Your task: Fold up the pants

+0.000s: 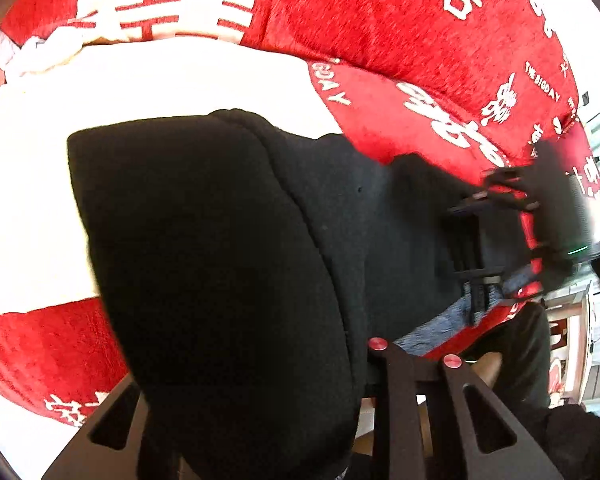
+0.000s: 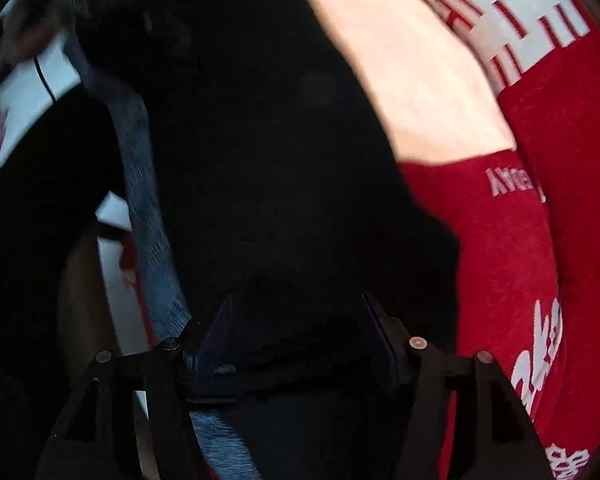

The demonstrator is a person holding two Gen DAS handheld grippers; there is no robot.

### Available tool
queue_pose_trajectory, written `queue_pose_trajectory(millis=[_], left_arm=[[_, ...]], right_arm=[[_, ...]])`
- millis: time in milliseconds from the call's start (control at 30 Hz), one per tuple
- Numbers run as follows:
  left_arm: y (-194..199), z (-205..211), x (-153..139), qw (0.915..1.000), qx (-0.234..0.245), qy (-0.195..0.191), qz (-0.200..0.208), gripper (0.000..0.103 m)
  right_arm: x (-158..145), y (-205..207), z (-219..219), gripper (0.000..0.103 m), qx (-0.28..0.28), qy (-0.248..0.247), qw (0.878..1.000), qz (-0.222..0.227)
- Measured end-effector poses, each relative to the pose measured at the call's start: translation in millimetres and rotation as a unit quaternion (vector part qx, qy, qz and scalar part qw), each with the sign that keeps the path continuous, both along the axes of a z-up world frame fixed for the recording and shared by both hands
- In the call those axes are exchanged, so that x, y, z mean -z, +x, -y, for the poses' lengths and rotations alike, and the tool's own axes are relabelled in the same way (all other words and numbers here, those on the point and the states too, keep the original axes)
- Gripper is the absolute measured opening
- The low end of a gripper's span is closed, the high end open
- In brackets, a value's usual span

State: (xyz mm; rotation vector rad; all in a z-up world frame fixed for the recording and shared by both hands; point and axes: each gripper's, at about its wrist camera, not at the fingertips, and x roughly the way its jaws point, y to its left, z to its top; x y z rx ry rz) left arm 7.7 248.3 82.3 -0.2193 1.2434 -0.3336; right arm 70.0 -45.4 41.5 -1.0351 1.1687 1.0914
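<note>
Between left fingers (image 1: 148, 420), black pants (image 1: 220, 260)

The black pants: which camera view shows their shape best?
The left wrist view: the pants show a rounded folded edge against the red and white cover. The right wrist view is close and dark; its pants are a black mass with a grey band.

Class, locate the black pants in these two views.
The black pants fill the middle of the left wrist view, lying on the red-and-white cover, with the right gripper at their right edge.
</note>
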Motion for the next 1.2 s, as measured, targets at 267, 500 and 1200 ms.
queue_pose_trajectory(millis=[267,500,1200], left_arm=[[-5,51,-44,0.9994,0.015,0.028,0.016,0.029],[-3,93,-80,0.9984,0.033,0.043,0.019,0.028],[45,391,-68,0.9844,0.152,0.08,-0.039,0.027]], right_arm=[[22,30,-9,0.101,0.044,0.0,0.999,0.005],[-86,7,37,0.093,0.099,0.144,0.981,0.079],[-77,-89,369,0.097,0.53,0.163,0.828,0.085]])
